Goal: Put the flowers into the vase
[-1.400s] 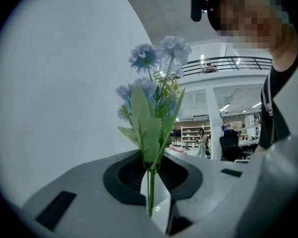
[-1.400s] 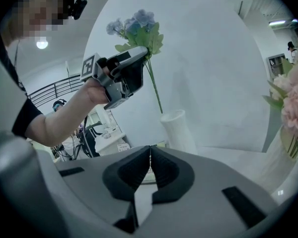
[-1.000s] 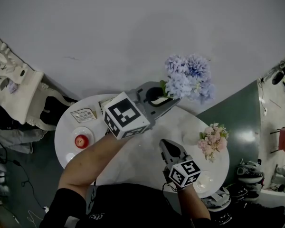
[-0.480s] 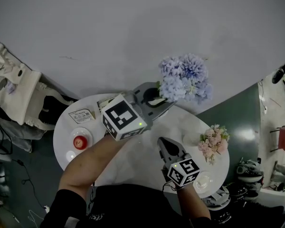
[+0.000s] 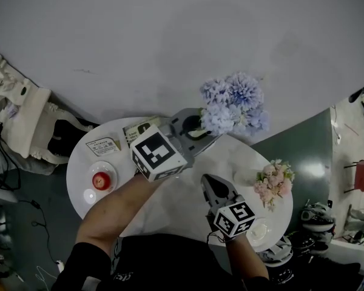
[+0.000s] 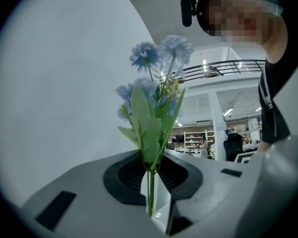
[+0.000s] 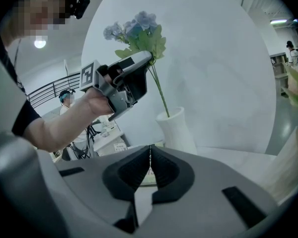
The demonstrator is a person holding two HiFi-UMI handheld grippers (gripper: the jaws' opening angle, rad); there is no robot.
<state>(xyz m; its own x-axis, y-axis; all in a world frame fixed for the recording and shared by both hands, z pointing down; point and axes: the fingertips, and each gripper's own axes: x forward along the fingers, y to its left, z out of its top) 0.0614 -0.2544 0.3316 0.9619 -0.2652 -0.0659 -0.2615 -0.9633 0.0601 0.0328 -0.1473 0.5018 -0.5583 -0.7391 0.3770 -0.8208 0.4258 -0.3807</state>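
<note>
One bunch of blue flowers point(image 5: 232, 105) pinched by left gripper point(image 5: 199, 129), centre frame, stem at white vase point(image 7: 178, 130) mouth; right gripper point(image 5: 209, 183) closed on nothing, lower centre. Risk: off-line push toppling white vase.

**Cloth petals, matt plastic, smooth white surfaces**

The blue artificial flowers point(image 5: 233, 105) have frilly, cloth-like petals and smooth, plastic-looking green leaves. The white tapered vase point(image 7: 178, 128) looks smooth and matt. The left gripper point(image 6: 158, 175) and right gripper point(image 7: 150, 157) have matt grey plastic shells with black ribbed pads. The white round table point(image 5: 242, 156) is smooth and faintly glossy.
</note>
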